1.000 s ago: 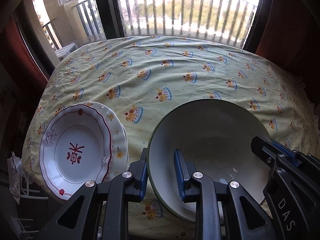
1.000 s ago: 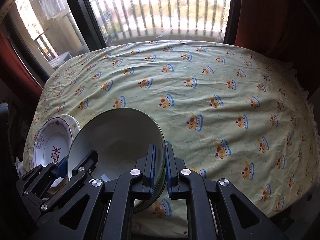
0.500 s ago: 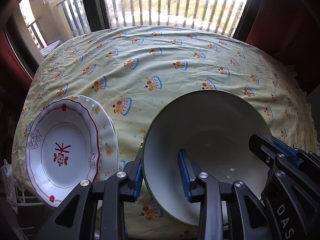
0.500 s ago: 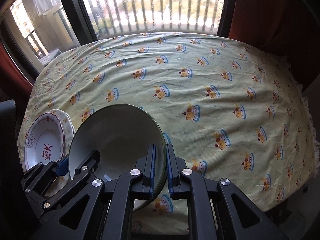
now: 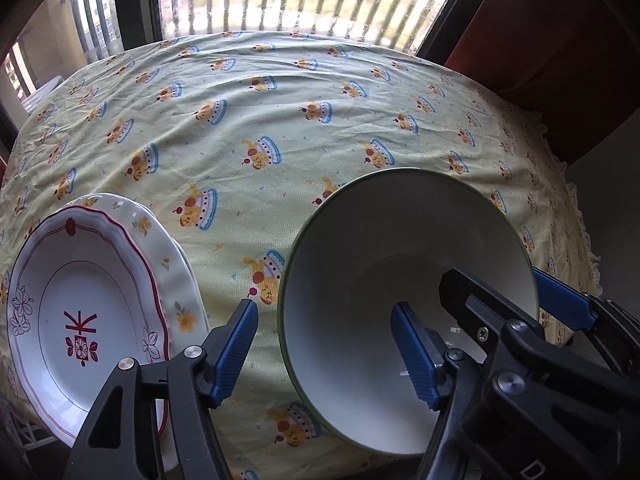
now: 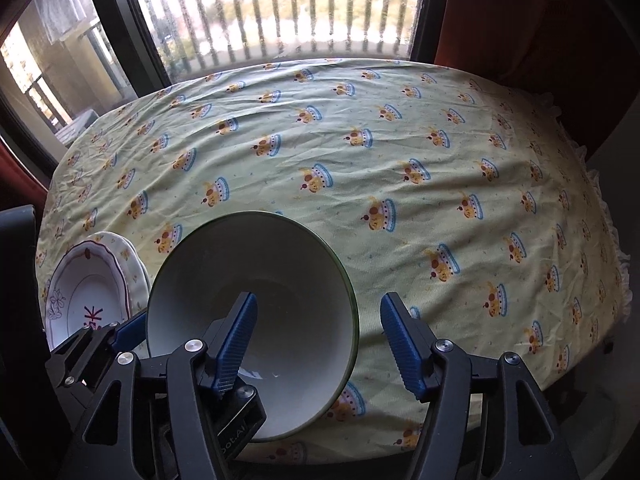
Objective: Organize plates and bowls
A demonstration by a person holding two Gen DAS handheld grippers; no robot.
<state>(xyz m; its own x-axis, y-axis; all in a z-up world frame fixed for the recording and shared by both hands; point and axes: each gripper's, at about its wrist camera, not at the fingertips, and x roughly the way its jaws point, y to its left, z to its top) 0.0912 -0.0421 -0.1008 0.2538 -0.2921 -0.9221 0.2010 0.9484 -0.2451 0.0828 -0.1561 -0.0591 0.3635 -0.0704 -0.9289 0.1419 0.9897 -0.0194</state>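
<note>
A white bowl with a green rim stands on the yellow cake-print tablecloth near the table's front edge. My left gripper straddles the bowl's left rim. Its jaws are opening and the blue pads stand clear of the rim. My right gripper straddles the right rim the same way, jaws opening, pads off the bowl. Left of the bowl lies a stack of two plates. The top one is a white plate with a red border and a red motif, resting on a yellow-flowered plate.
The cloth-covered table stretches far and right of the bowl with nothing on it. Behind it is a window with a balcony railing. Red upholstery stands at the right, and a dark object at the left edge.
Both grippers were shut on the bowl's rim and have let go. The left opened a little first, then both spread wide. The left wrist view tipped further down toward the table.
</note>
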